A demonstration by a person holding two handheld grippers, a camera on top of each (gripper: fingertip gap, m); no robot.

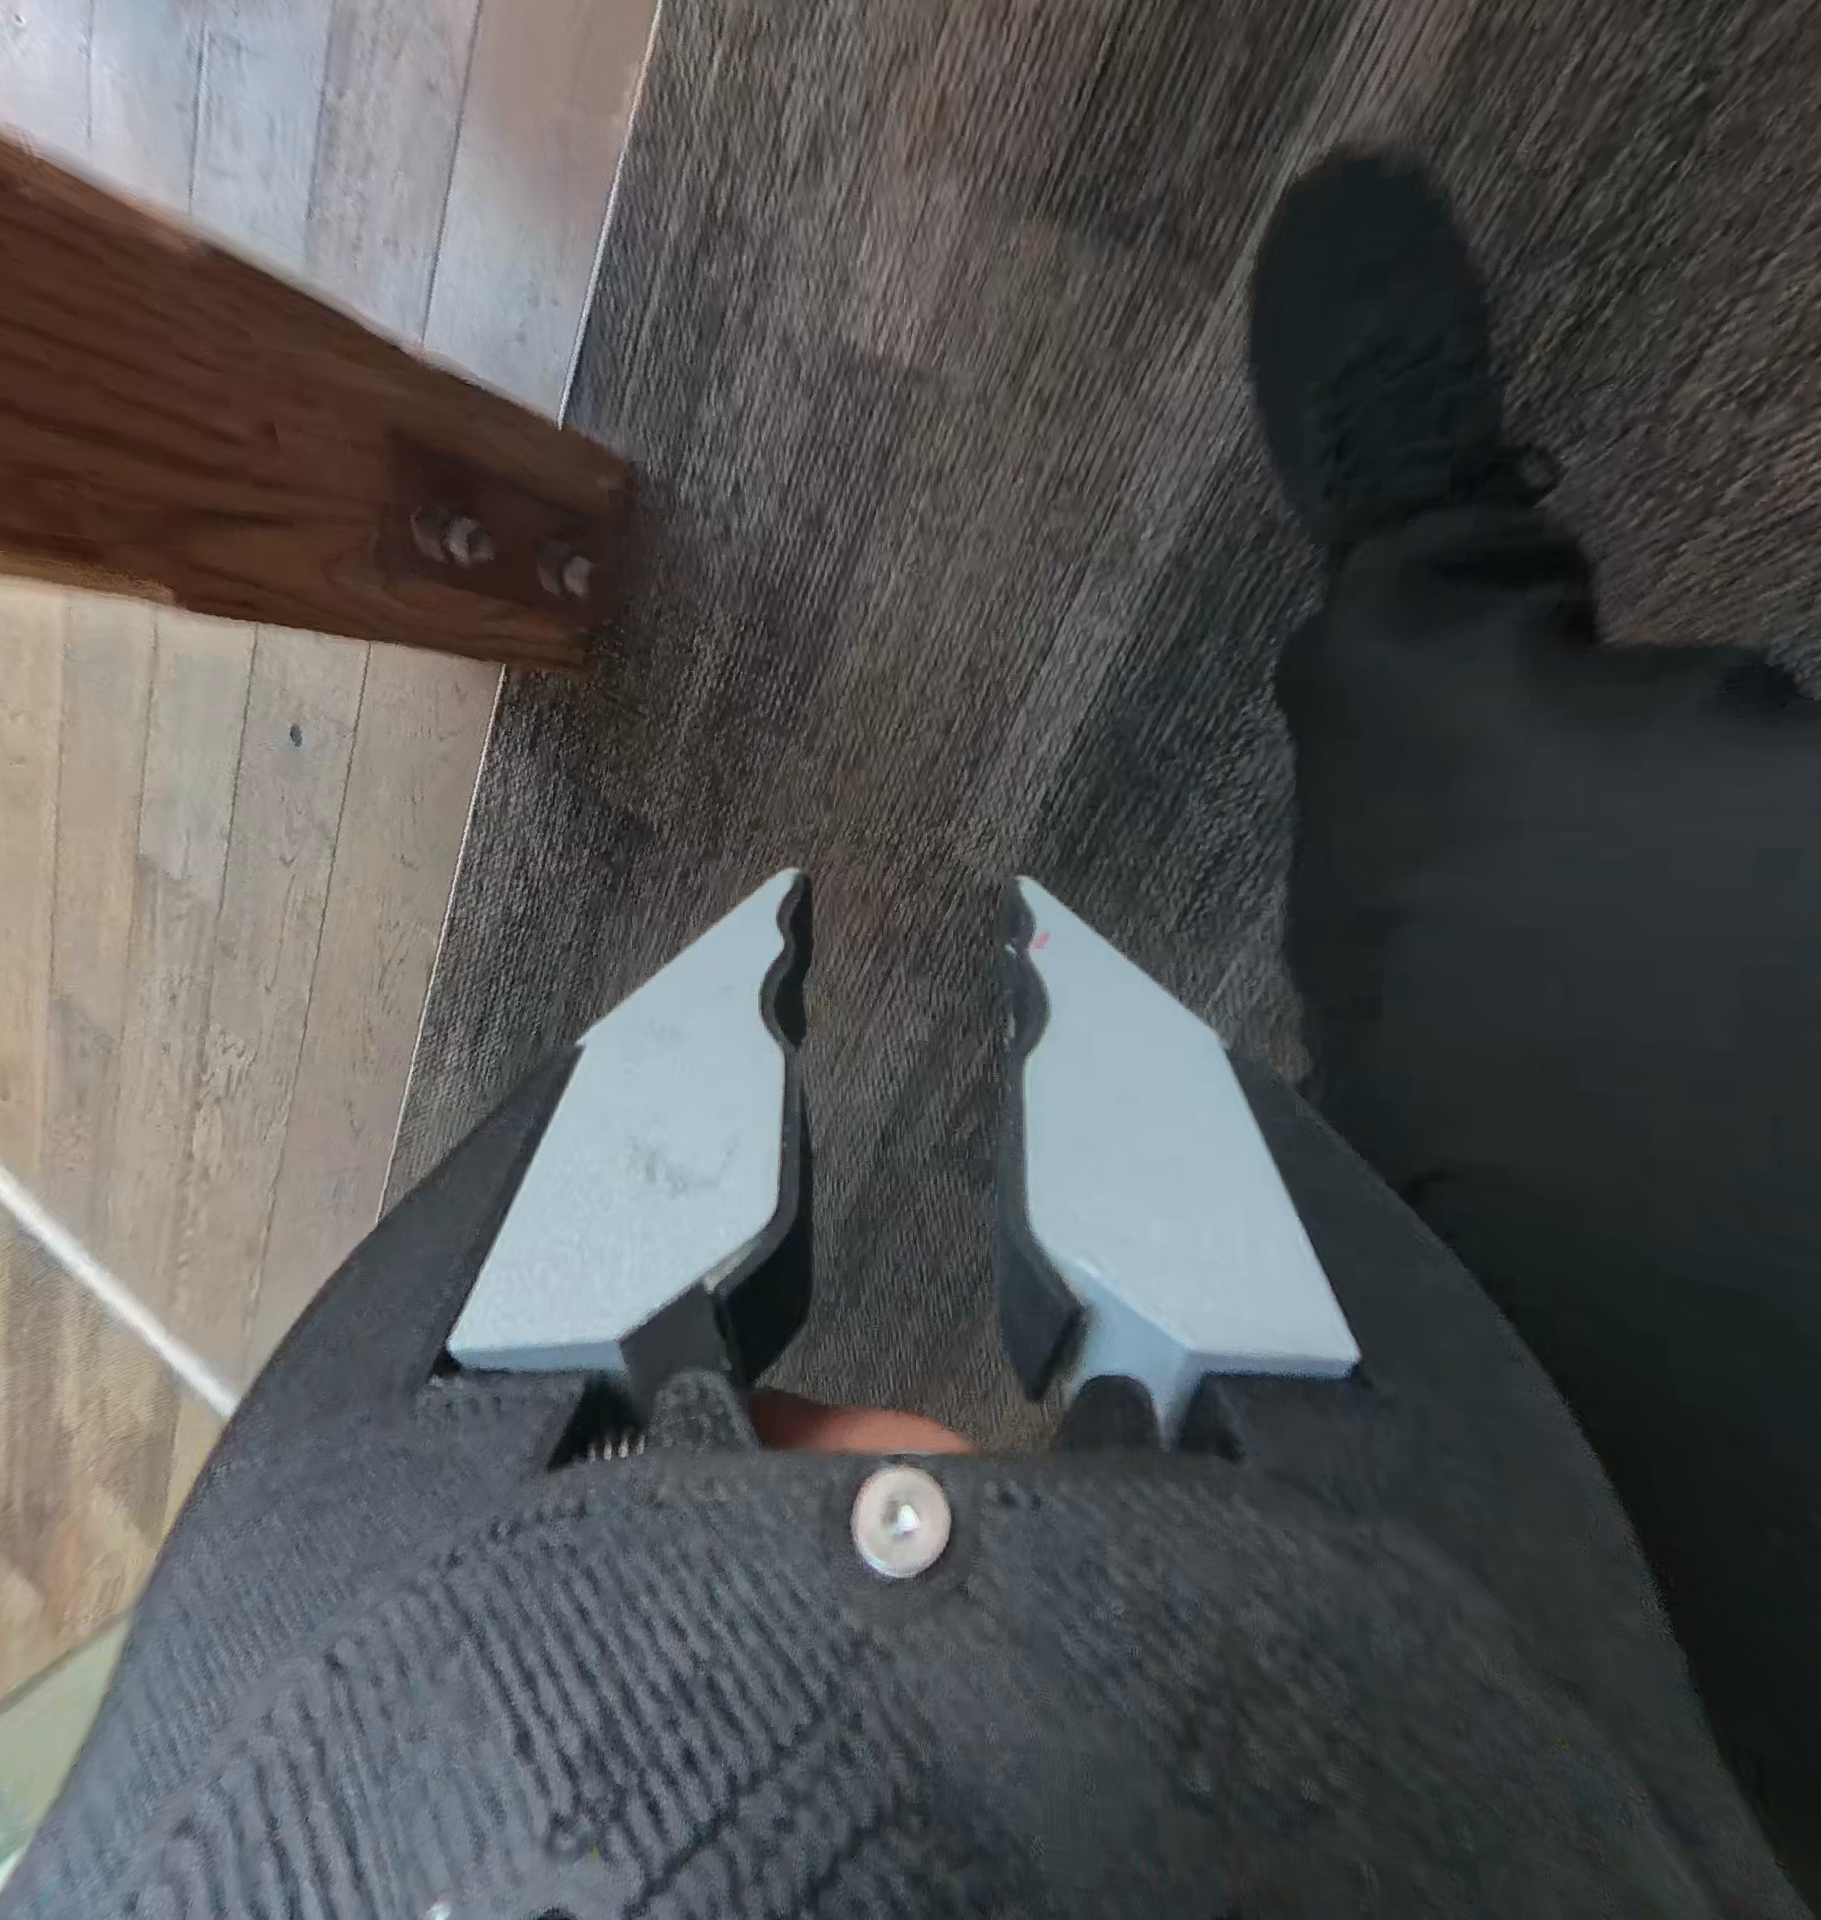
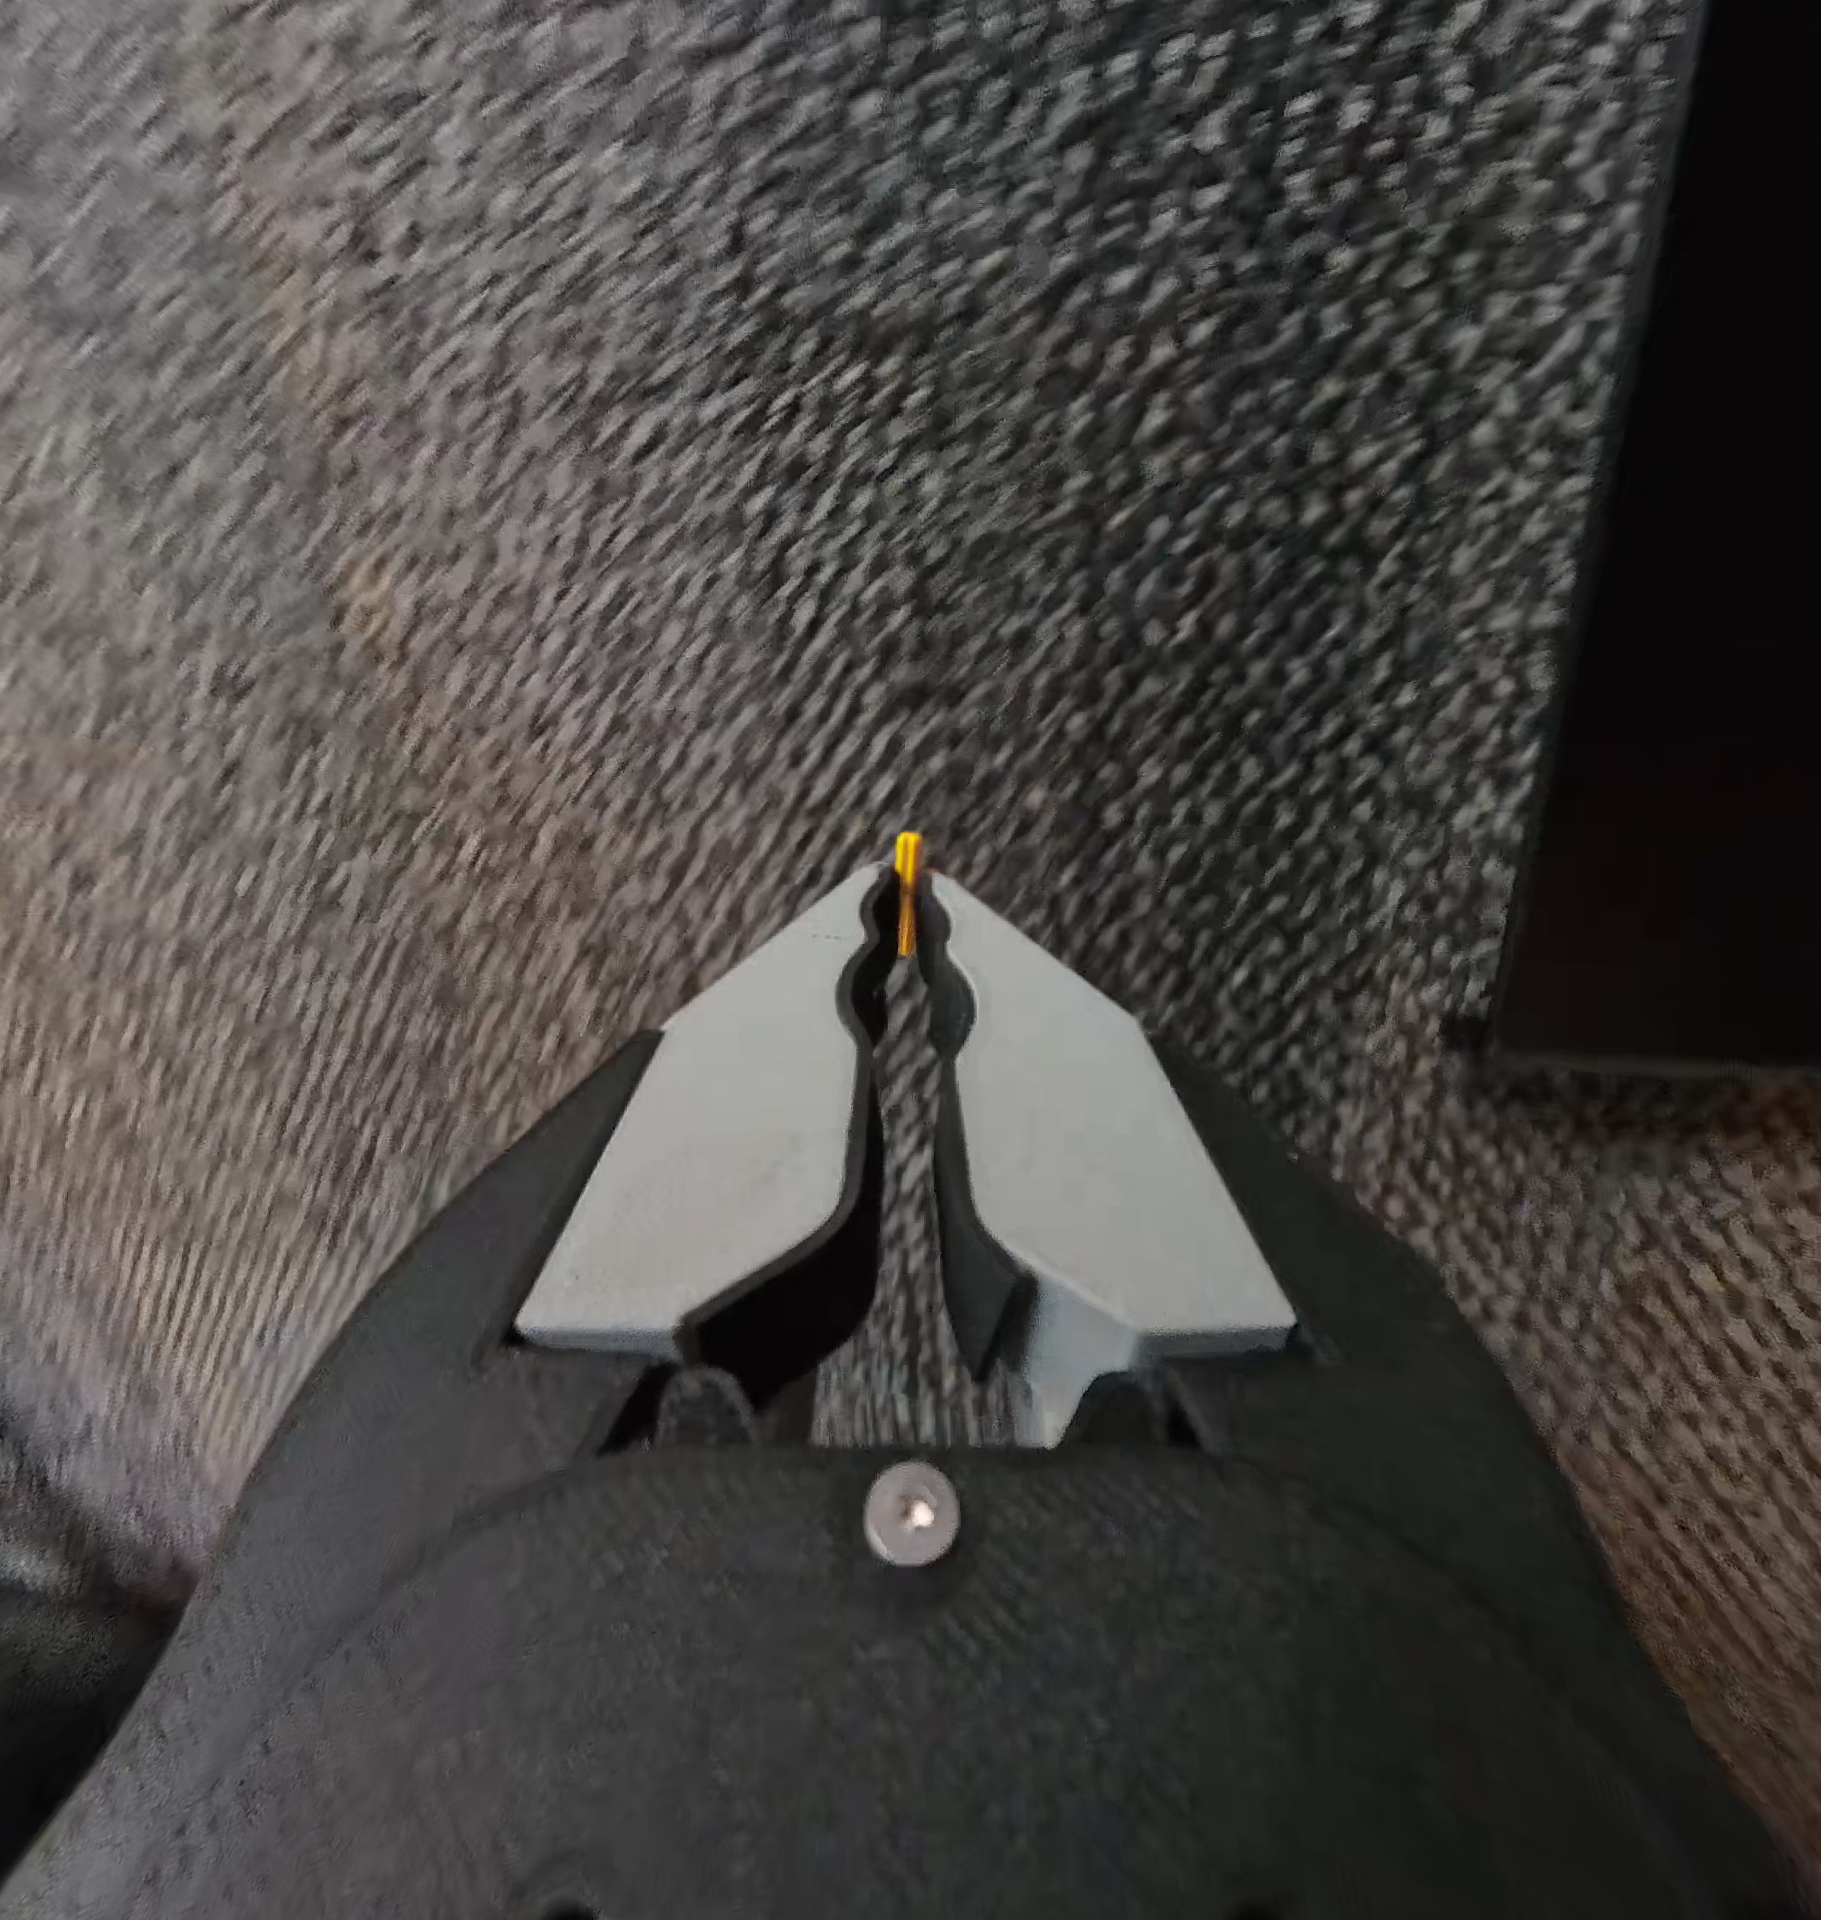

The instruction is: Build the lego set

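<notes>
My right gripper (image 2: 907, 883) is shut on a thin yellow-orange strip (image 2: 907, 896) pinched at its fingertips; the strip's end pokes out past the tips, above grey carpet (image 2: 677, 468). My left gripper (image 1: 911, 904) is open with nothing between its pale blue fingers (image 1: 677, 1122), only grey carpet (image 1: 937, 520) below. The left gripper points down at the floor beside a brown wooden beam (image 1: 262, 436) with two bolts in its end. Neither gripper shows in the other's view.
A person's black shoe (image 1: 1384, 353) and dark trouser leg (image 1: 1571, 987) stand to the right of the left gripper. Pale wood-plank flooring (image 1: 158, 883) borders the carpet on the left. A dark upright panel (image 2: 1737, 520) stands at the right in the right wrist view.
</notes>
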